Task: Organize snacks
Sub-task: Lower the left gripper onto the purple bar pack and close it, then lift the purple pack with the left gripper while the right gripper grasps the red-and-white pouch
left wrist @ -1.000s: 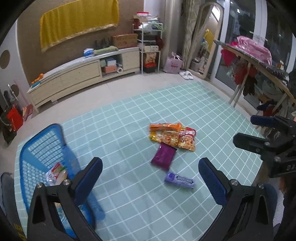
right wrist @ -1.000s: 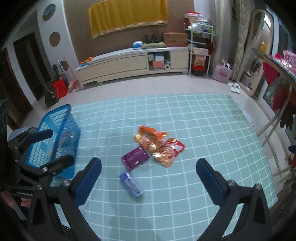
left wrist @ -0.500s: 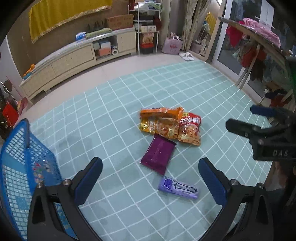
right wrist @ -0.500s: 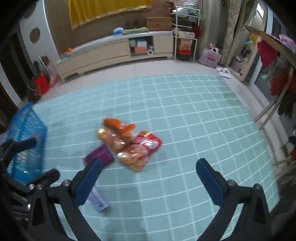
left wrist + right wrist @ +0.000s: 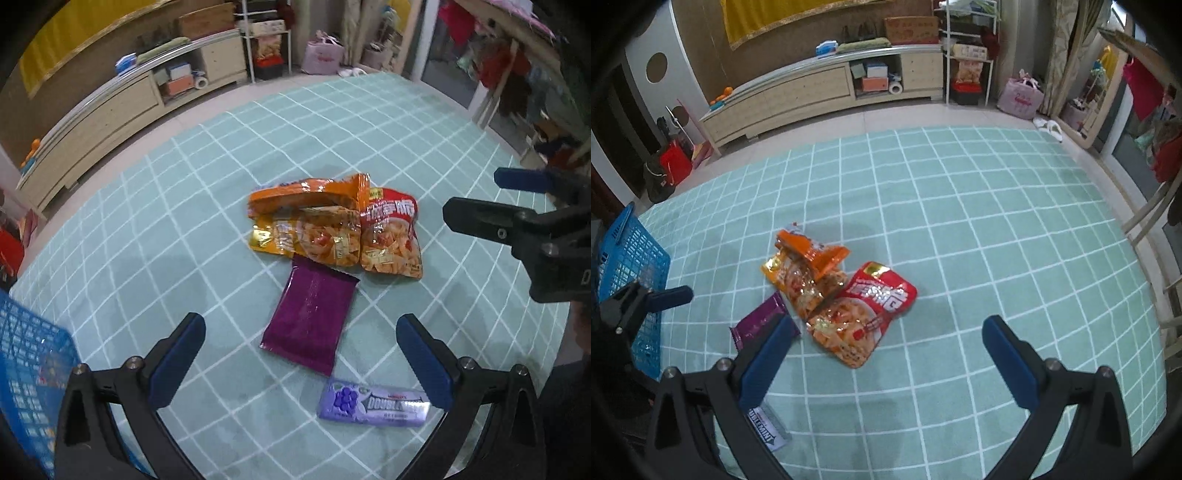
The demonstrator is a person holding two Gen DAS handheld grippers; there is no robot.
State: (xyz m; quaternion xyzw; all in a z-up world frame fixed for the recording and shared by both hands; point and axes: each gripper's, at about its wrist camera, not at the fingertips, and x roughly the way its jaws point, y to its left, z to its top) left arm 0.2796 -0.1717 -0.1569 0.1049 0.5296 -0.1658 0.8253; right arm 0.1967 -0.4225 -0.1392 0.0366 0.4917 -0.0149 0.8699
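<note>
**Snack pickup: both tongs open above the pile**

Left wrist view: The left tongs [image 5: 299,354] stand wide open and hold nothing. Between their tips, on the green checked mat [image 5: 155,236], lies the purple packet [image 5: 310,317], flat and glossy. Just below it lies the gum pack [image 5: 373,404], near the right-hand tip. The orange bag [image 5: 306,218] and red bag [image 5: 391,236] overlap beyond it. The blue basket [image 5: 26,369] sits at the left edge.

Right wrist view: The right tongs [image 5: 882,354] are equally wide open and empty. The red bag [image 5: 864,314] lies between their tips, touching the orange bag [image 5: 805,266].

Handling, as judged: all packets appear light. The bags are soft, crinkly and slippery; grip a sealed end seam. The gum pack looks stiff; grip across its narrow width.
</note>
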